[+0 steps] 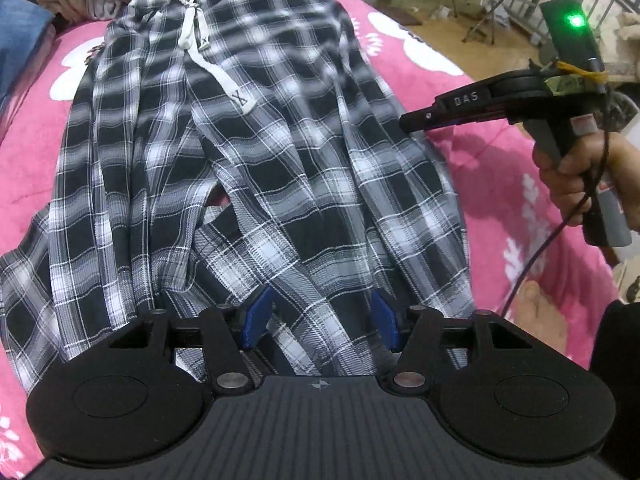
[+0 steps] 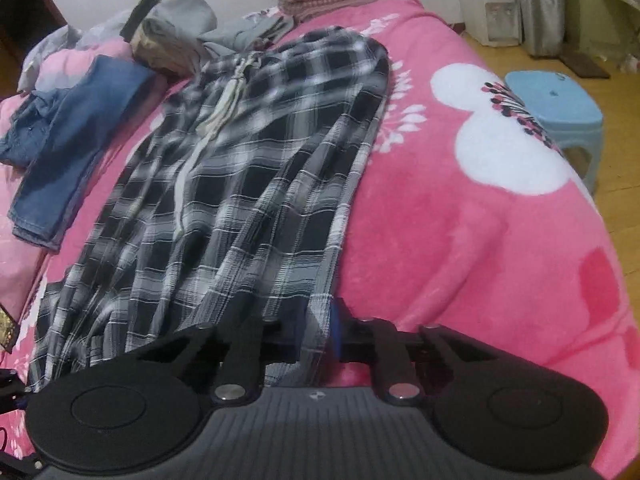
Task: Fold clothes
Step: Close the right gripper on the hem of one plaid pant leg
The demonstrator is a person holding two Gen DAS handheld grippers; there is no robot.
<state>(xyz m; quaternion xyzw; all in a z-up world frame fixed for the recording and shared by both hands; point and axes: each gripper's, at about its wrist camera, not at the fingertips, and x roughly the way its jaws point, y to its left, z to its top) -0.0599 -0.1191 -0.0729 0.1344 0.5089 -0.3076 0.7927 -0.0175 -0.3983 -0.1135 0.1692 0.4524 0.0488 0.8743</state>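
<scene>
Black-and-white plaid pajama pants (image 1: pixel 256 152) lie spread across the middle of the frame on a bed's pink blanket (image 1: pixel 460 168), drawstring waistband toward the top. The left gripper (image 1: pixel 320 320) stands open at lower centre, blue pads apart over a pant leg. The right gripper (image 2: pixel 320 332) is closed on the pants' lower right edge. Folded jeans (image 2: pixel 68 132) rest at upper left.
</scene>
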